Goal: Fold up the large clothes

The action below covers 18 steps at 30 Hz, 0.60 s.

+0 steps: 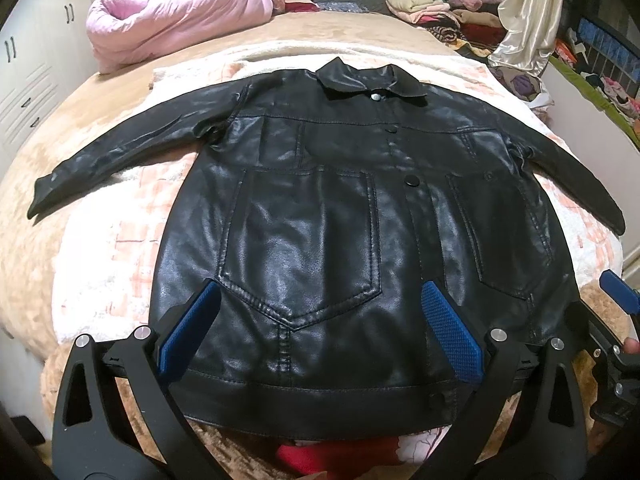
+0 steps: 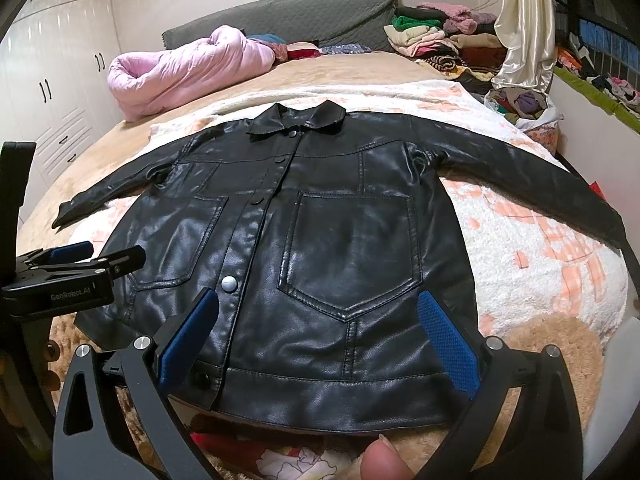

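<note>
A pink quilt sits at the far left of a bed. The left tool, released, hovers over the hem of a black jacket spread flat, sleeves out, beside the right tool, likewise released. Piled clothes sit far right.
</note>
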{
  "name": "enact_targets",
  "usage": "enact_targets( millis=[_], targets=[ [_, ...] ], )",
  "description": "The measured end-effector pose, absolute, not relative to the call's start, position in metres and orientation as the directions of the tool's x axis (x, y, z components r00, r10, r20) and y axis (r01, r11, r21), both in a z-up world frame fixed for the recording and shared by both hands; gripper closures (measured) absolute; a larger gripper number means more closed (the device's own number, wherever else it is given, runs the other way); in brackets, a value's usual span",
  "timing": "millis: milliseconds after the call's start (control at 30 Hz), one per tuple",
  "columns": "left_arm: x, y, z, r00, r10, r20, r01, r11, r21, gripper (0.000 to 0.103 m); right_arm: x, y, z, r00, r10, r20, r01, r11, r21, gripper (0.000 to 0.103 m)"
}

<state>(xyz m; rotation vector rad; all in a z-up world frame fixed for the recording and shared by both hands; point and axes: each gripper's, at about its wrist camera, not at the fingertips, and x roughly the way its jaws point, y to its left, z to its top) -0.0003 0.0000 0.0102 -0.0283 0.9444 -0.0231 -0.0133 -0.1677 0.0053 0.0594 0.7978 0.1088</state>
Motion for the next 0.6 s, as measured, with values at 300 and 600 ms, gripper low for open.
enact_targets(
  millis=[300,600],
  targets=[
    [-0.0015,-0.0009,0.0093,0.591,-0.033,-0.806,0.012,0.999,-0.031,0.009,-0.0137,-0.1680,0.0057,0.694,0.117,-0.711,-0.073,0.993,0.092,0.004],
    [-0.0025,-0.0022,0.0083,0.594,-0.033,-0.804,0.012,0.999,-0.032,0.009,-0.0136,-0.1676,0.0060,0.695,0.116,-0.710,-0.075,0.993,0.089,0.004]
  ],
)
